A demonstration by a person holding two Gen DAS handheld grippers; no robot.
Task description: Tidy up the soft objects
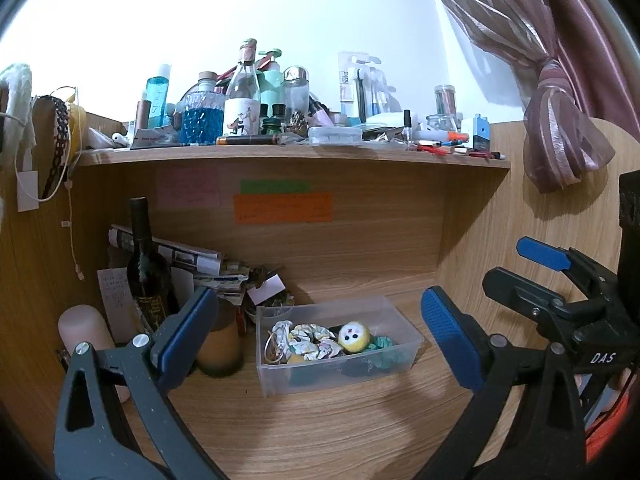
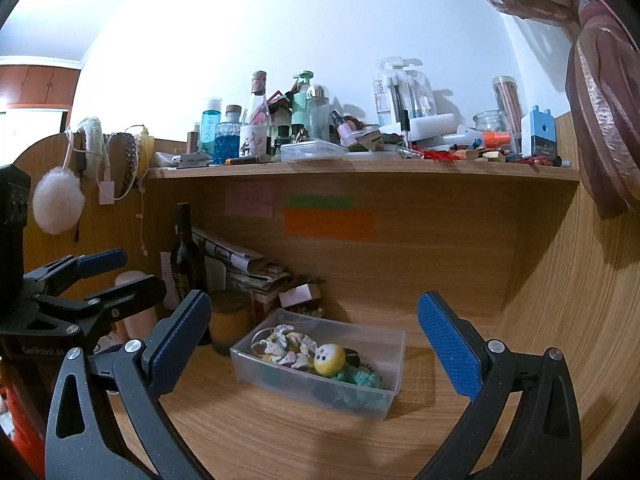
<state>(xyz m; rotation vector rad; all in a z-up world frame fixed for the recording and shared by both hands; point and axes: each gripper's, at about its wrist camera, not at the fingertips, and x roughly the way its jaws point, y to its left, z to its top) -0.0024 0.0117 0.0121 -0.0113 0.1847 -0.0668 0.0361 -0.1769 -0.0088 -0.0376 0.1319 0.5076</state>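
Note:
A clear plastic box stands on the wooden desk in the alcove. In it lie a patterned scrunchie, a yellow plush ball with a face and a teal knitted piece. My left gripper is open and empty, held back from the box. My right gripper is open and empty, also short of the box. Each gripper shows at the edge of the other's view: the right one, the left one.
A dark wine bottle, a brown jar, a pale cylinder and stacked papers crowd the desk's left rear. The shelf above holds many bottles. A white pompom hangs at left; a curtain at right.

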